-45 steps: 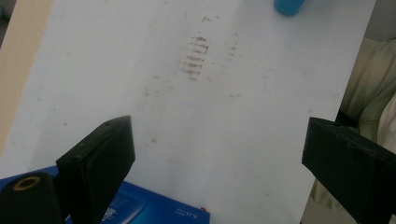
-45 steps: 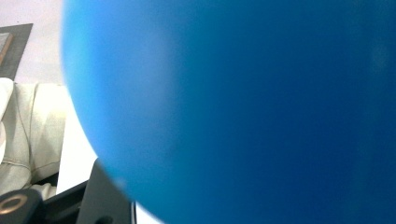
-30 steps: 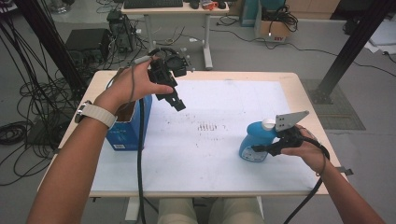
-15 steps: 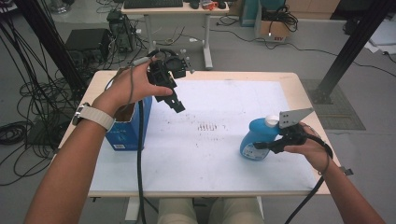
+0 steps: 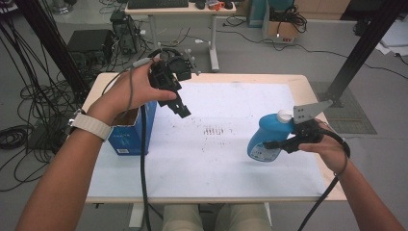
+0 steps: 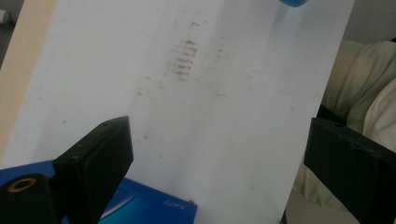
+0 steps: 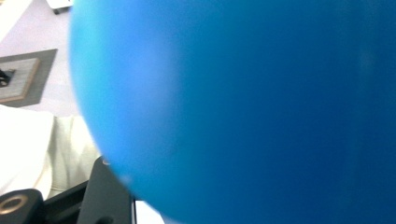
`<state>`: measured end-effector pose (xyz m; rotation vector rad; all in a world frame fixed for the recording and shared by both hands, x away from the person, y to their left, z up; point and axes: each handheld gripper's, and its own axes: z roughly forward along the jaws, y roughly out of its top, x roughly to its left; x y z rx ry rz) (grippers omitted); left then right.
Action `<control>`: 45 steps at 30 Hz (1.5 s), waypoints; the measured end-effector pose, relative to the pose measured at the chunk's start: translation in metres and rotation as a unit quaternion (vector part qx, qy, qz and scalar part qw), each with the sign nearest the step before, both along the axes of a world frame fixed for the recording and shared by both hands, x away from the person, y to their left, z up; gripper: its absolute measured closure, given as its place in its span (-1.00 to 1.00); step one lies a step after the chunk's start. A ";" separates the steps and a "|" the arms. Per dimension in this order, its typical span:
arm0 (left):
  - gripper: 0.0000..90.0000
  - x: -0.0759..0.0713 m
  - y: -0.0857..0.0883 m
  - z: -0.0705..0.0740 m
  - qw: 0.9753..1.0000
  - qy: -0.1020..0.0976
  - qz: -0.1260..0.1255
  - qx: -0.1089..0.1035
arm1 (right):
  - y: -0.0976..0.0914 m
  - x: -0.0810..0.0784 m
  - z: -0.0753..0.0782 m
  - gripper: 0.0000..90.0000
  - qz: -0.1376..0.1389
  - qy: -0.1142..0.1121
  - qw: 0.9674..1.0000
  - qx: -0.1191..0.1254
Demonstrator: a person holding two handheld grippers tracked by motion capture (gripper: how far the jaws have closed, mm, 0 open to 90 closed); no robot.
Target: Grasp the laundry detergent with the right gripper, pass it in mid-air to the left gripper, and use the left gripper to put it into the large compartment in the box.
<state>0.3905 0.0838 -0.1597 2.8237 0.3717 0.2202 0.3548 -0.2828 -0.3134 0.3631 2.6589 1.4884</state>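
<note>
High view, bottle: blue bottle (image 5: pixel 266 137) with white cap is seen at the right side of the table (image 5: pixel 250 78), tilted, over the white sheet (image 5: pixel 231 159); contact with the sheet cannot be told.
High view, right gripper: right gripper (image 5: pixel 284 143) is clamped on the blue bottle from its right side; grey plate is seen above the hand, cable is trailed off the near edge.
High view, left gripper: left gripper (image 5: pixel 180 108) is held up over the left half of the sheet, jaws pointed down and toward the centre; nothing is seen between them.
High view, box: blue box (image 5: pixel 126 139) is stood at the left edge of the sheet, partly covered by the left forearm.
High view, stains: brown marks (image 5: pixel 215 130) are seen mid-sheet, between the two grippers.

Left gripper view, jaws: jaws are spread wide, nothing is held; the white sheet and brown marks (image 6: pixel 183 60) are seen between them.
Left gripper view, box: blue box (image 6: pixel 149 205) is seen at the bottom, just by the left-hand jaw.
Left gripper view, bottle: a sliver of the blue bottle (image 6: pixel 293 2) is seen at the top edge.

Right gripper view, bottle: blue bottle (image 7: pixel 252 107) is pressed close to the lens, blurred; one black jaw is seen at lower left, against it.
Right gripper view, grip: jaws are closed on the bottle body.
</note>
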 end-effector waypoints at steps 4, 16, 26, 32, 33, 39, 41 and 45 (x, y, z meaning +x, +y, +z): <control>-0.81 -0.009 -0.006 0.007 1.000 -0.004 -0.008 0.003 | 0.006 -0.003 0.012 -0.04 0.015 0.003 1.000 0.003; -0.81 -0.032 -0.024 0.025 0.999 -0.003 -0.049 -0.009 | 0.028 -0.006 0.041 -0.03 0.060 -0.012 0.998 -0.014; -0.81 -0.042 -0.032 0.030 0.998 0.001 -0.062 0.004 | 0.049 -0.003 0.052 -0.03 0.090 -0.013 0.995 -0.026; -0.82 -0.044 -0.033 0.029 0.997 0.008 -0.071 0.003 | 0.062 -0.002 0.051 -0.03 0.103 -0.014 0.994 -0.039; -0.82 -0.045 -0.034 0.028 0.997 0.009 -0.072 0.004 | 0.064 -0.002 0.050 -0.03 0.104 -0.014 0.994 -0.041; -0.83 -0.047 -0.037 0.026 0.997 0.016 -0.076 0.010 | 0.077 -0.001 0.047 -0.03 0.113 -0.013 0.992 -0.050; -0.83 -0.048 -0.038 0.026 0.997 0.018 -0.078 0.012 | 0.082 0.000 0.046 -0.03 0.117 -0.014 0.992 -0.053; -0.85 -0.050 -0.041 0.024 0.997 0.023 -0.078 0.013 | 0.093 0.002 0.045 -0.03 0.124 -0.016 0.991 -0.056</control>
